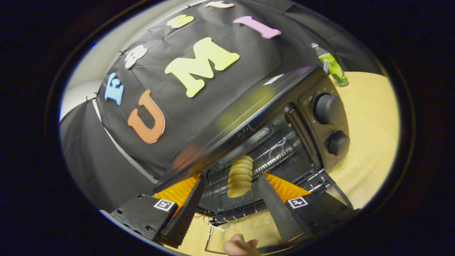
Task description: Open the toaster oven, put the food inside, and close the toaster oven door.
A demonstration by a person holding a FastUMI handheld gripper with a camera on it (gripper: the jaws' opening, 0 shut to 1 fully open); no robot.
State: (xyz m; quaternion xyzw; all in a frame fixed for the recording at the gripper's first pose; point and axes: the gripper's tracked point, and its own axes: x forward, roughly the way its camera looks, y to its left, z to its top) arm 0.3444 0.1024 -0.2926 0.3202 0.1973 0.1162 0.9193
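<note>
Toaster oven [284, 117] door [241, 227] is down, so opening is done; the food [240, 176], a ridged bread piece, lies on the wire rack [280, 160] inside, between and just beyond the hand-held gripper [231, 197] fingers, which stand apart, not touching it. Left: withdraw, close the door

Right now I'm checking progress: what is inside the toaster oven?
A ridged pastry lies on the wire rack, ahead of the open fingers. The oven's deeper interior is too dark to see.

Gripper [231, 177] fingers [186, 209] spread apart, gripping nothing.
</note>
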